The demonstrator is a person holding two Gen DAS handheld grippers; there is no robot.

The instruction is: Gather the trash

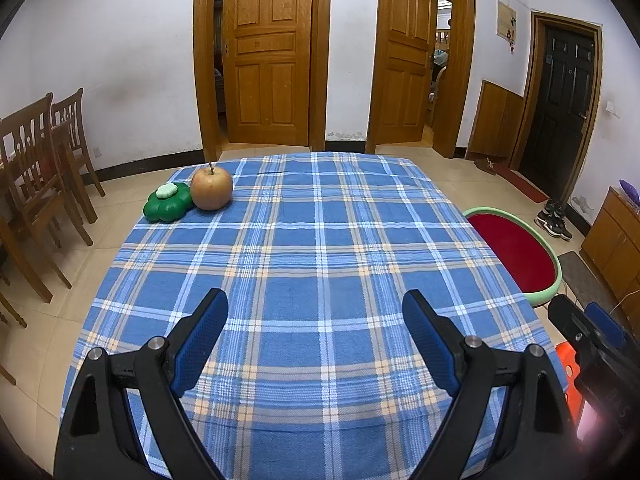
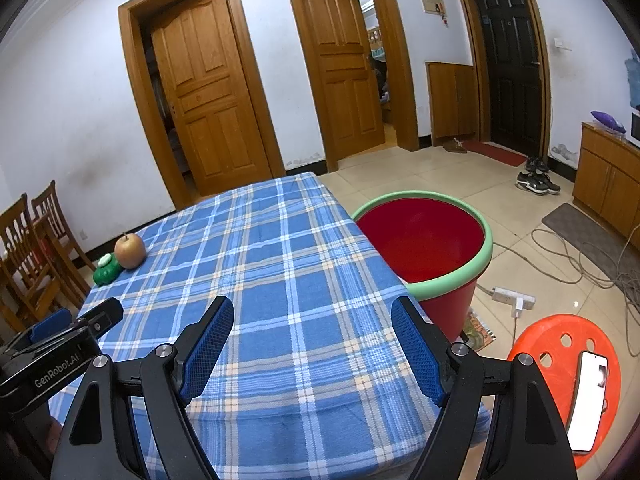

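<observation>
With both my left tool [image 1: 315, 340] and right tool [image 2: 312, 344] spread wide and empty, I judge the apple [image 1: 211, 189] at the tabletop's [image 1: 320, 240] far-left corner firm, smooth, roll-prone, best pinched across its widest middle.

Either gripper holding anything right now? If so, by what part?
Nothing held. The left gripper and right gripper are both open over the tablecloth; the apple and green toy sit untouched at the far corner.
</observation>
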